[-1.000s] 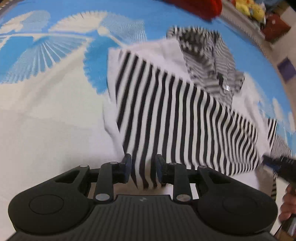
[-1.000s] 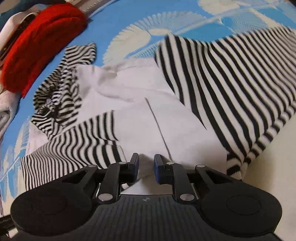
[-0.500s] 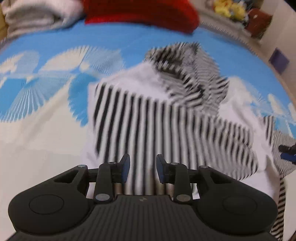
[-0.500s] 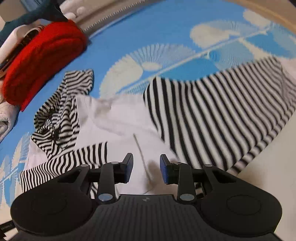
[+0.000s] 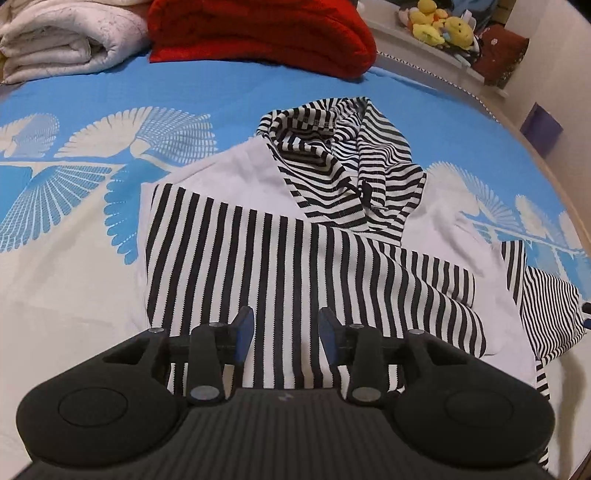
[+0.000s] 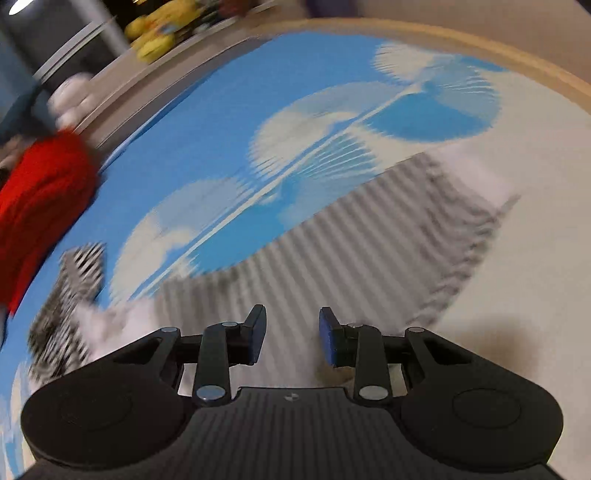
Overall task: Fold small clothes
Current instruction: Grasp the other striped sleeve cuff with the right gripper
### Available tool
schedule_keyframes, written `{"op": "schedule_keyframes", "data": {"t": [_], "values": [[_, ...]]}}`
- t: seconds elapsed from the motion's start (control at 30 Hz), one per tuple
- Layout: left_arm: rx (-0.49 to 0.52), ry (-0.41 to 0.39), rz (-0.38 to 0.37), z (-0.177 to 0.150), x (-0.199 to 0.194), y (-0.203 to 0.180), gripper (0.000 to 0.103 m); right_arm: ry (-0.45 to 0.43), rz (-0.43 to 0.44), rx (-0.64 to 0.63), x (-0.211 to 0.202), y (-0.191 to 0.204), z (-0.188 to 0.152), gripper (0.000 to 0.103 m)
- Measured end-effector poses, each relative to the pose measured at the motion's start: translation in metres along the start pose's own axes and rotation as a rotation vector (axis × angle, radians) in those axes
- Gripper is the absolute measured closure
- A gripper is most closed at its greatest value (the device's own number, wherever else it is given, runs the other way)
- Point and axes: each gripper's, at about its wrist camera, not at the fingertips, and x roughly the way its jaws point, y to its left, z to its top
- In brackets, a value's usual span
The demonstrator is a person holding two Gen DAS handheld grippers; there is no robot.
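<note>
A small black-and-white striped hoodie (image 5: 295, 258) lies on the blue and white patterned bedspread (image 5: 74, 229). Its left striped sleeve is folded across the white body, and the striped hood (image 5: 343, 158) lies at the far end. The other sleeve (image 5: 546, 306) sticks out at the right. My left gripper (image 5: 286, 332) is open and empty, just above the folded sleeve's near edge. My right gripper (image 6: 291, 332) is open and empty over the blurred striped cloth (image 6: 351, 251); the hood (image 6: 70, 295) is at its left.
A red folded blanket (image 5: 258, 33) and a rolled white quilt (image 5: 66, 40) lie at the far end of the bed. Yellow plush toys (image 5: 439, 26) sit on a shelf beyond. The red blanket (image 6: 40, 206) also shows in the right wrist view. The bed's edge (image 6: 517, 55) runs along the right.
Both grippers have opened and let go of the cloth. The left one drew back and rose. The right one swung fast to the right, and its view is now blurred.
</note>
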Motion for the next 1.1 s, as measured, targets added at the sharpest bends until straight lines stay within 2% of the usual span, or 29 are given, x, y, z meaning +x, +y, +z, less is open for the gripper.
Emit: {"op": "schedule_keyframes", "data": {"t": [0.17,0.33,0.43,0.67,0.8,0.87,0.93,1.03,1.1], "values": [[0.000,0.001,-0.007,0.001,0.001,-0.001,0.061,-0.031,-0.082,0.176,0.012,-0.067,0.019,0.070],[0.000,-0.001,-0.012,0.001,0.001,-0.004,0.061,-0.003,-0.089,0.312,0.032,-0.101,0.020,0.070],[0.002,-0.006,-0.015,0.001,0.001,-0.005,0.061,0.015,-0.088,0.350,0.041,-0.105,0.016,0.070],[-0.006,-0.003,-0.020,0.002,0.001,-0.002,0.061,-0.037,-0.081,0.398,0.047,-0.110,0.017,0.071],[-0.003,-0.004,-0.023,0.002,0.001,-0.002,0.061,-0.062,-0.081,0.414,0.050,-0.115,0.019,0.076],[-0.007,-0.005,-0.022,0.002,0.001,-0.002,0.061,-0.075,-0.086,0.414,0.051,-0.116,0.020,0.082],[-0.011,-0.006,-0.021,0.003,0.001,-0.001,0.061,-0.082,-0.103,0.409,0.053,-0.117,0.020,0.095],[-0.016,-0.010,-0.020,0.004,-0.001,0.002,0.061,-0.101,-0.125,0.408,0.050,-0.115,0.020,0.097],[-0.026,-0.014,-0.015,0.005,-0.003,0.005,0.061,-0.144,-0.155,0.364,0.042,-0.103,0.022,0.098]]}}
